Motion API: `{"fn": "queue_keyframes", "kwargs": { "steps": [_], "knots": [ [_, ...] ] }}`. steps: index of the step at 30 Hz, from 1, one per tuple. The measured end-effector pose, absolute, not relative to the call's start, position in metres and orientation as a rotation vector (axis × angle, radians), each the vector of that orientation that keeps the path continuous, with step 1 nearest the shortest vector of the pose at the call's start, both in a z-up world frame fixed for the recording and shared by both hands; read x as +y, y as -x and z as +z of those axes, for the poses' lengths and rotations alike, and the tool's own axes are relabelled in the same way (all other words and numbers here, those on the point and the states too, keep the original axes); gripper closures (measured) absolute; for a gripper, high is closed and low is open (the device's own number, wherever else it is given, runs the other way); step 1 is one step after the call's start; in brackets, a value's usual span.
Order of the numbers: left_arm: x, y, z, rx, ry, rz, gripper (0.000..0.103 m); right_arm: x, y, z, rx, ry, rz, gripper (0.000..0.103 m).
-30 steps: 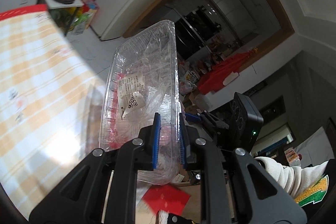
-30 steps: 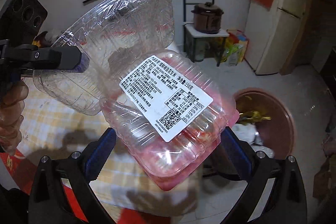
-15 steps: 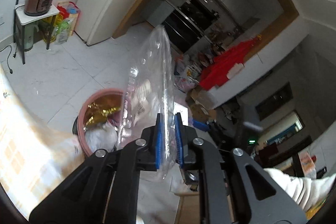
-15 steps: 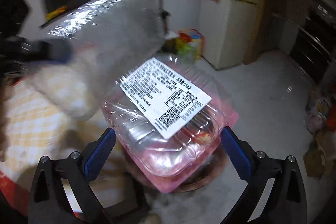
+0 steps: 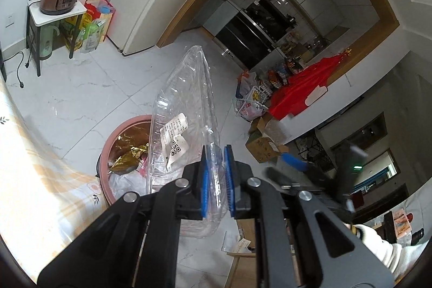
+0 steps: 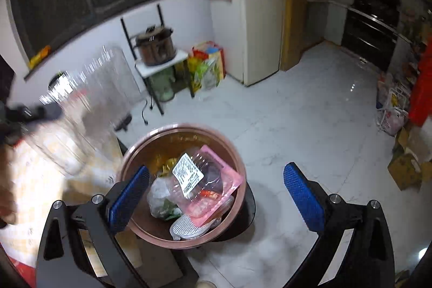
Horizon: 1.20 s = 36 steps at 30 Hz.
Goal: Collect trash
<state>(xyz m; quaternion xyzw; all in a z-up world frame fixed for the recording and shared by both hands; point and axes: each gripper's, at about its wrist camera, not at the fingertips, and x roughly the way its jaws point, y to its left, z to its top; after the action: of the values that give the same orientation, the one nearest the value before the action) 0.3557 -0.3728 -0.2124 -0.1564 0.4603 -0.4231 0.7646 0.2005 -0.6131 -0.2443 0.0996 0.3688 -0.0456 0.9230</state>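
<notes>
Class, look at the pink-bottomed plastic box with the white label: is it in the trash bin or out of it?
In. The pink box lies inside the bin, on the other rubbish, below the open, empty right gripper.

The clear tray [image 6: 78,112] is a shaky smear on the left of the right wrist view, so its label can't be read there. The bin [image 5: 118,131] is half hidden behind that tray in the left wrist view. The table [image 5: 32,169] is cut off by the left edge.

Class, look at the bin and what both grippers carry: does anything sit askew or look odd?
The labelled pink tray lies tilted on the heaped trash in the bin. The left gripper pinches a clear clamshell.
</notes>
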Motion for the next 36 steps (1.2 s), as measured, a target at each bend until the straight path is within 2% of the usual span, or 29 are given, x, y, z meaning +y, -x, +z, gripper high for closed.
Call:
{"fn": "queue_keyframes", "kwargs": {
  "steps": [12,13,14,15,16,24,36],
  "knots": [
    [-0.408,-0.360,-0.235,1.049,0.301,-0.871,0.089,-0.637,-0.165,-0.218,0.709,-0.228,-0.142,0.005],
    [-0.411,-0.361,-0.237,1.047,0.297,-0.878,0.078,-0.639,-0.164,-0.220,0.713,-0.236,-0.145,0.005],
    [-0.414,-0.360,-0.238,1.044,0.279,-0.878,0.062,-0.641,-0.163,-0.220,0.714,-0.241,-0.149,0.005],
    [-0.416,-0.359,-0.238,1.040,0.270,-0.869,0.025,-0.643,-0.161,-0.220,0.715,-0.243,-0.152,0.005],
    [-0.416,-0.360,-0.238,1.030,0.262,-0.852,0.013,-0.644,-0.159,-0.220,0.716,-0.243,-0.157,0.005],
    [-0.388,-0.360,-0.221,0.980,0.255,-0.762,0.007,-0.642,-0.143,-0.204,0.678,-0.267,-0.197,0.005],
    [-0.330,-0.306,-0.133,0.767,0.046,-0.662,0.006,-0.602,-0.108,-0.146,0.619,-0.198,-0.262,0.005]
  ]
}}
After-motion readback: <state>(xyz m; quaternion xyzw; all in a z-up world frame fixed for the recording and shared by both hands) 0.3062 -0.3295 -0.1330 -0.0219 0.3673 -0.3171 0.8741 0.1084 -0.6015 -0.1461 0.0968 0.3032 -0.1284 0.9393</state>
